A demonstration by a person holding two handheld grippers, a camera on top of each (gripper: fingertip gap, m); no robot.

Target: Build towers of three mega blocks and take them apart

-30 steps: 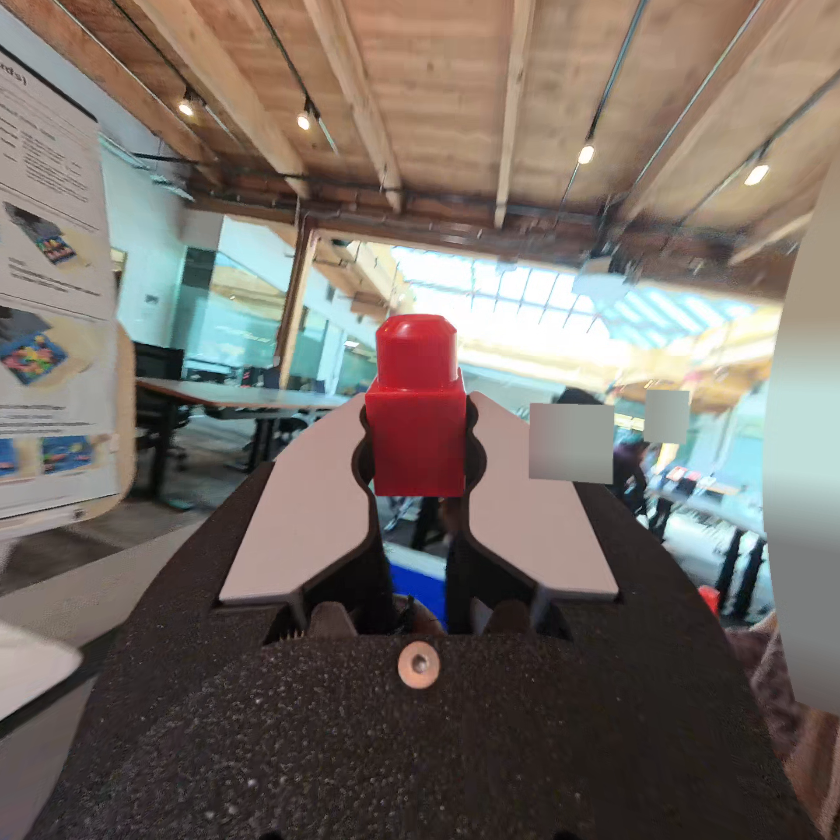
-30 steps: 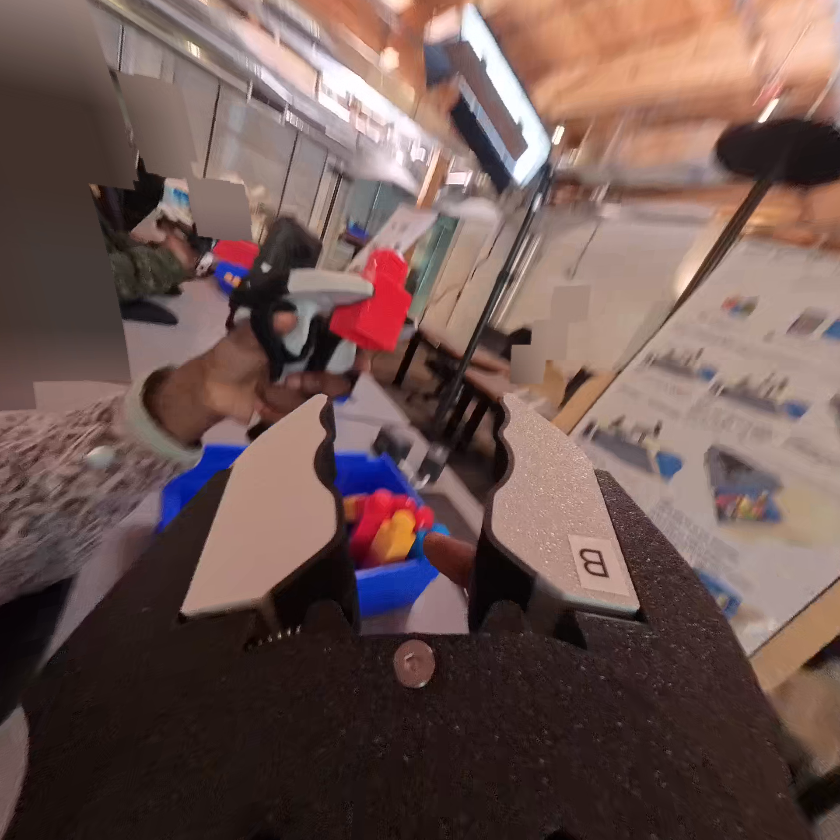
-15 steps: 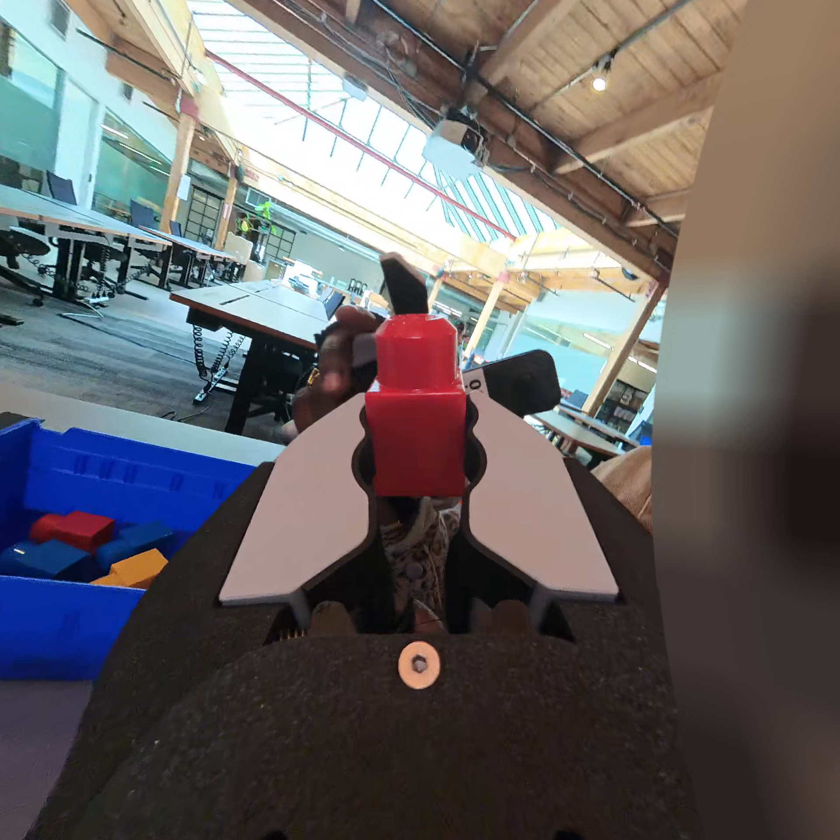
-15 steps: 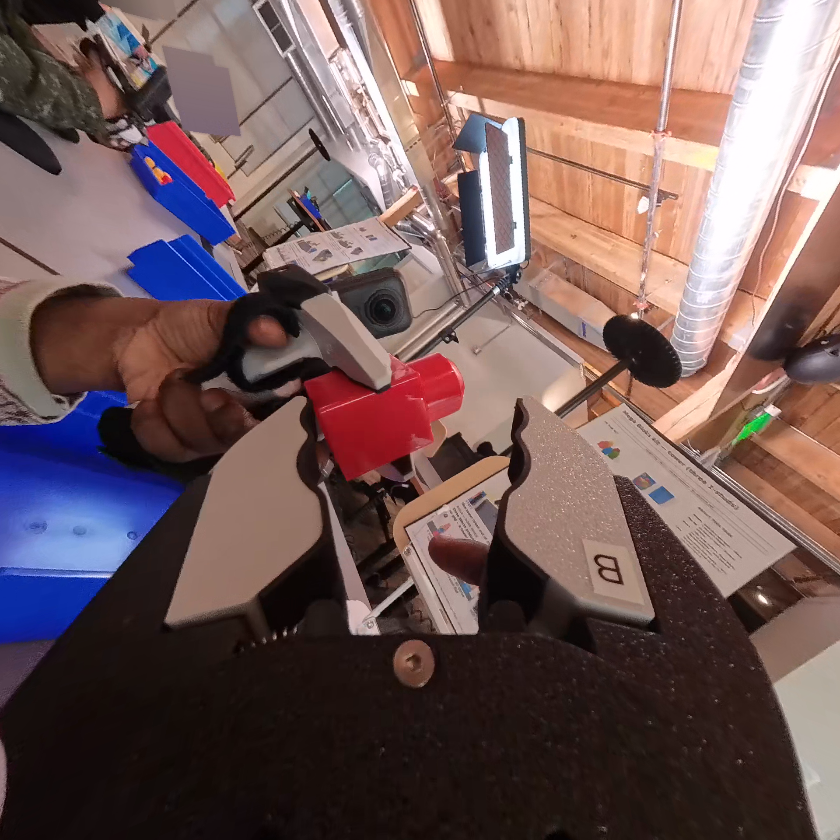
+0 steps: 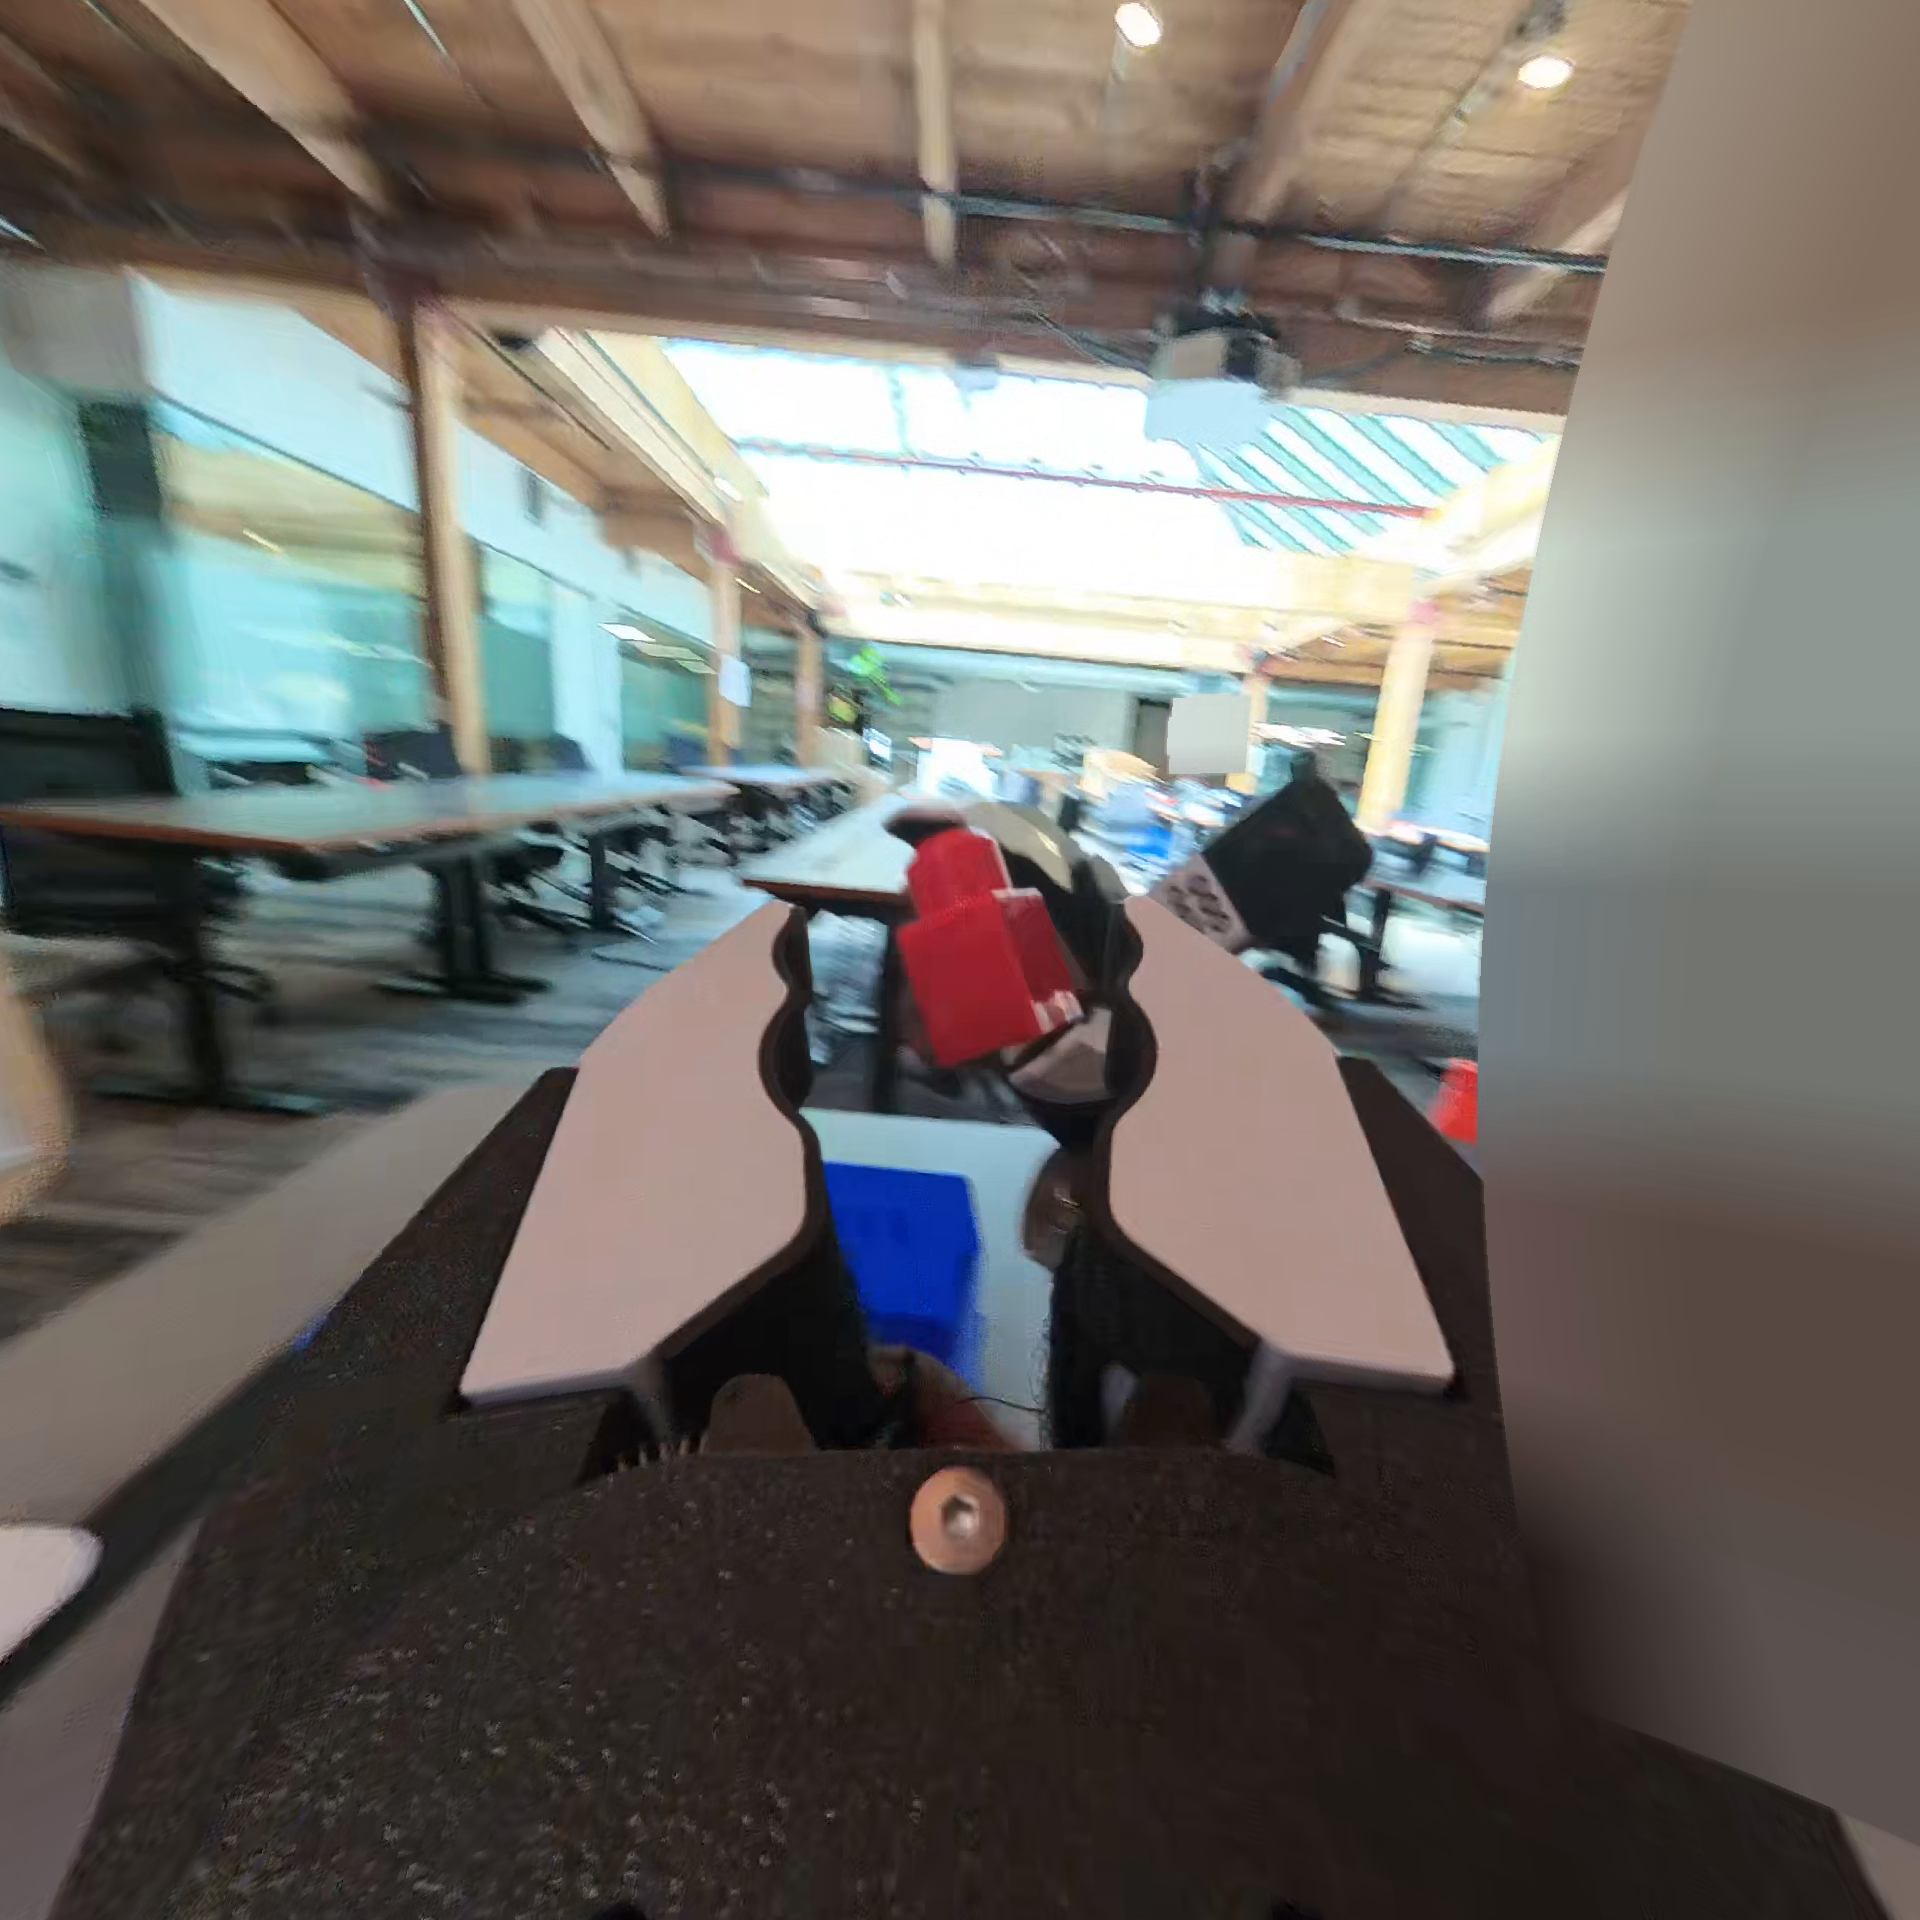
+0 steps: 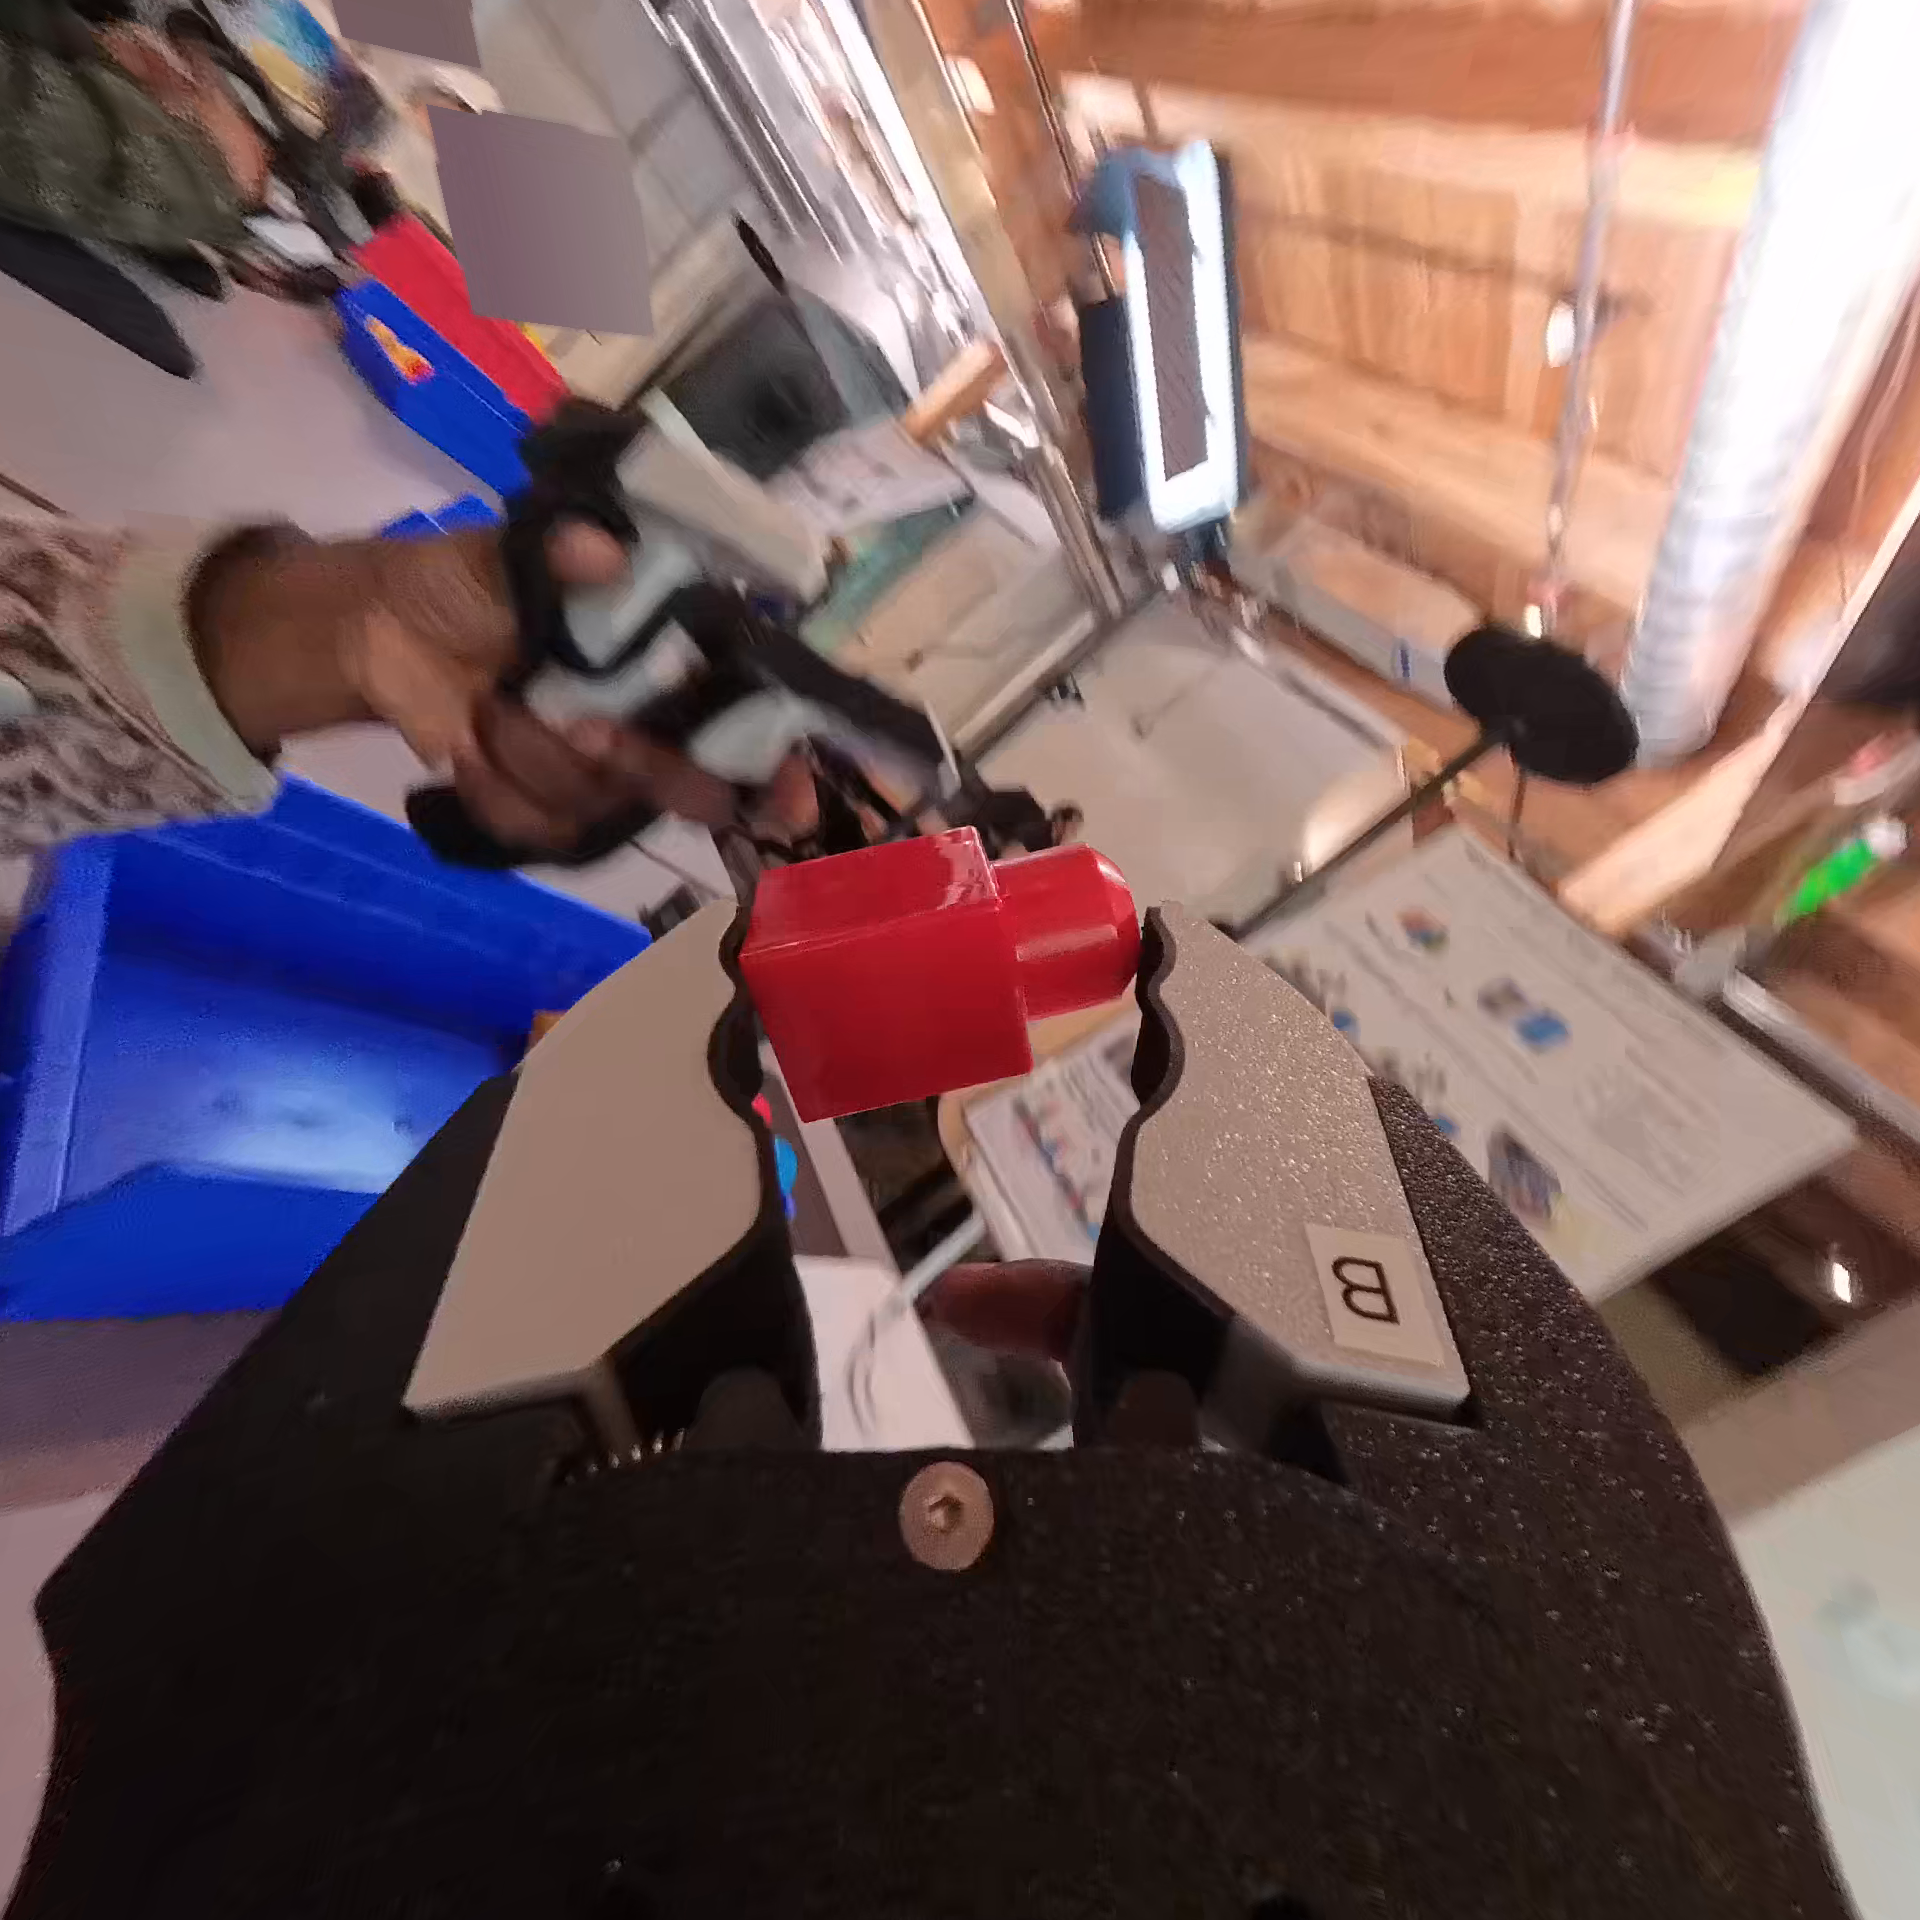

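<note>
A red mega block [image 6: 894, 997] lies sideways between the fingertips of my right gripper [image 6: 943, 925]. Its stud points right, and the jaws press on its base and its stud. My left gripper [image 5: 958, 914] is open and empty. In the left wrist view the red block [image 5: 982, 977] hangs just beyond the left fingertips, in the right gripper's grey fingers [image 5: 1060, 1055]. In the right wrist view the left gripper [image 6: 727, 707] shows blurred, in a hand, up and left of the block. No tower is in view.
A blue bin [image 6: 208, 987] stands at the left below the hand; it also shows in the left wrist view [image 5: 914, 1236]. More blue and red bins [image 6: 416, 364] sit farther back. A poster board [image 6: 1507, 1039] and a light panel on a stand [image 6: 1174, 332] are to the right. About 6 centimeters separates my left fingertips from my right.
The red block has gone from my left gripper to my right gripper. The left gripper has opened and drawn back; the right has closed on the block.
</note>
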